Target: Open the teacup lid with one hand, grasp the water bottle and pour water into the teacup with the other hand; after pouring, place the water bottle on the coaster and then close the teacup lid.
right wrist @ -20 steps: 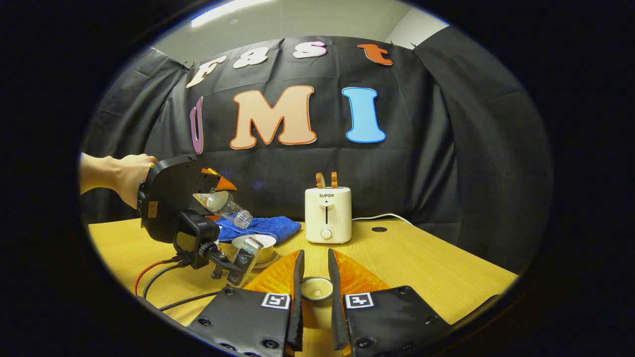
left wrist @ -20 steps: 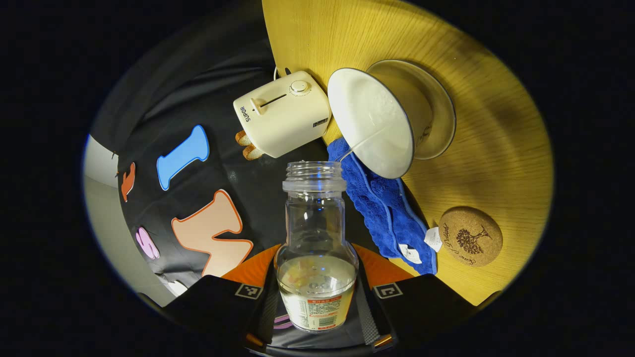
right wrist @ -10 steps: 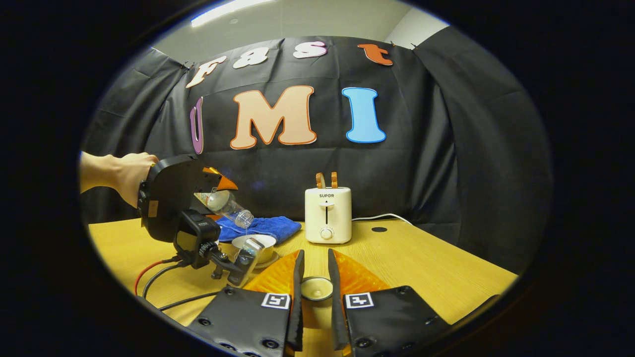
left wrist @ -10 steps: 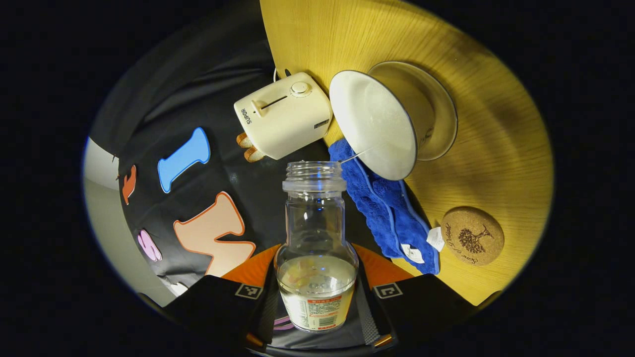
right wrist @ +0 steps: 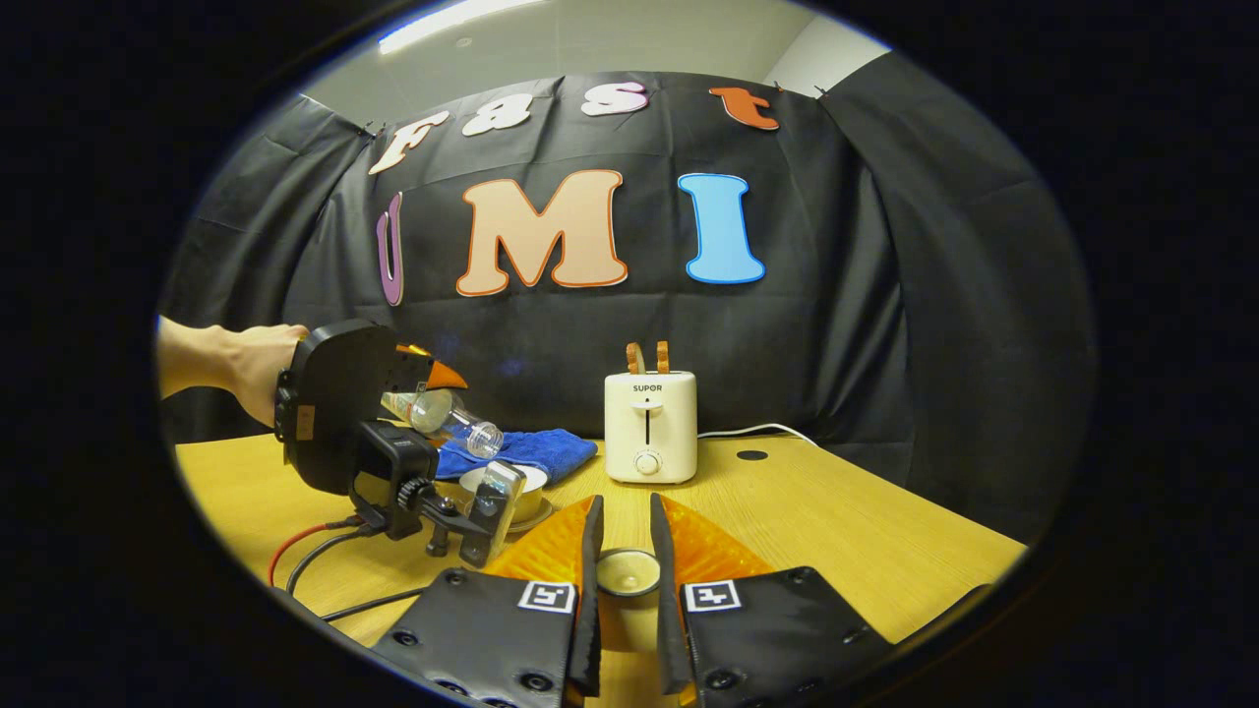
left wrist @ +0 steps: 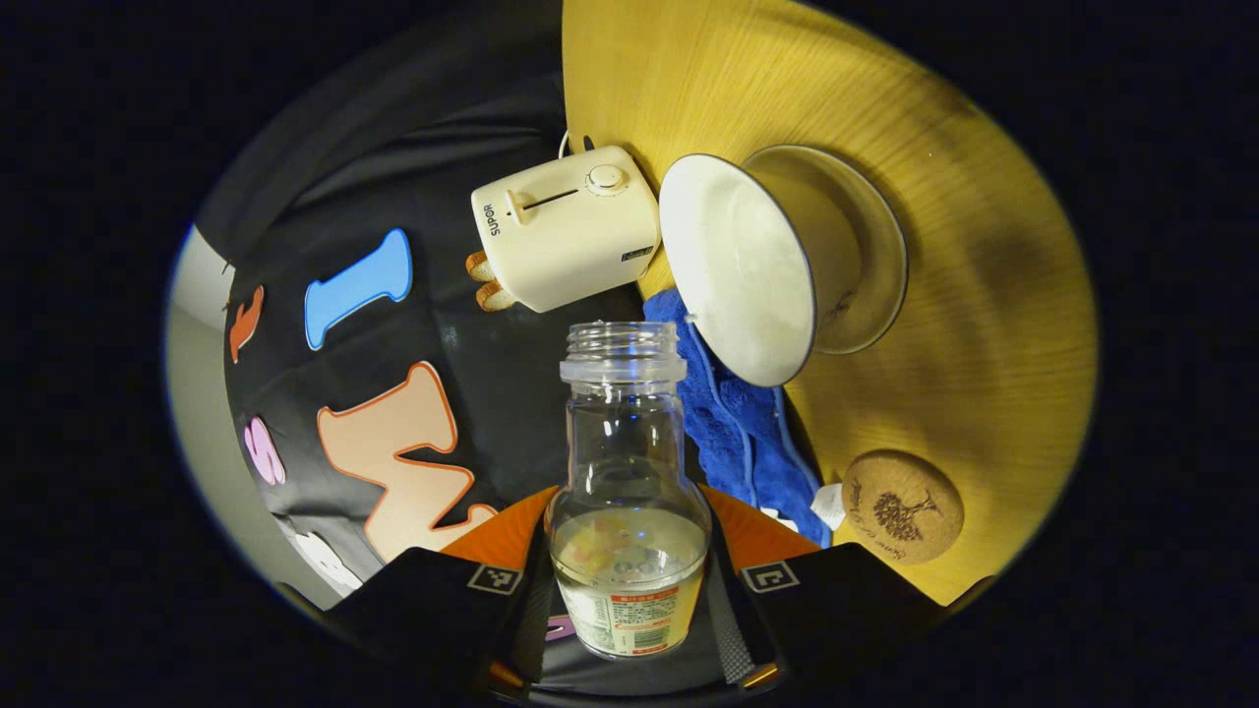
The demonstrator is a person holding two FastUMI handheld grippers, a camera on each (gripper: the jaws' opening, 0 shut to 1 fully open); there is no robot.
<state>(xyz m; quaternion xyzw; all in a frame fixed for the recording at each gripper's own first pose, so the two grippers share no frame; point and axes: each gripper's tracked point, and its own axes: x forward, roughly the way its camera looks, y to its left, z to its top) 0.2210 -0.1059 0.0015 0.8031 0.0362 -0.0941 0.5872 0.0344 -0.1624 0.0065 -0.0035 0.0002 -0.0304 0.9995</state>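
Note:
My left gripper [left wrist: 627,516] is shut on a clear, uncapped water bottle [left wrist: 627,462] with water in its lower part. The white teacup [left wrist: 740,267] on its saucer [left wrist: 875,258] stands open beside the bottle's mouth, and a round cork coaster [left wrist: 902,506] lies on the table nearby. In the right gripper view a hand holds the left gripper [right wrist: 433,382], with the bottle [right wrist: 448,417] lying close to level above the teacup [right wrist: 511,484]. My right gripper [right wrist: 624,513] is shut on the small round teacup lid [right wrist: 628,572], held low over the table.
A cream toaster [right wrist: 646,429] with toast in it stands at the back of the yellow wooden table [right wrist: 836,531]. A blue cloth [right wrist: 536,447] lies behind the teacup. A red and a black cable [right wrist: 315,551] trail from the left gripper across the table.
The left gripper has tipped the bottle back from a downward pour to nearly level. The thin stream into the teacup has stopped. The right gripper and lid have not moved.

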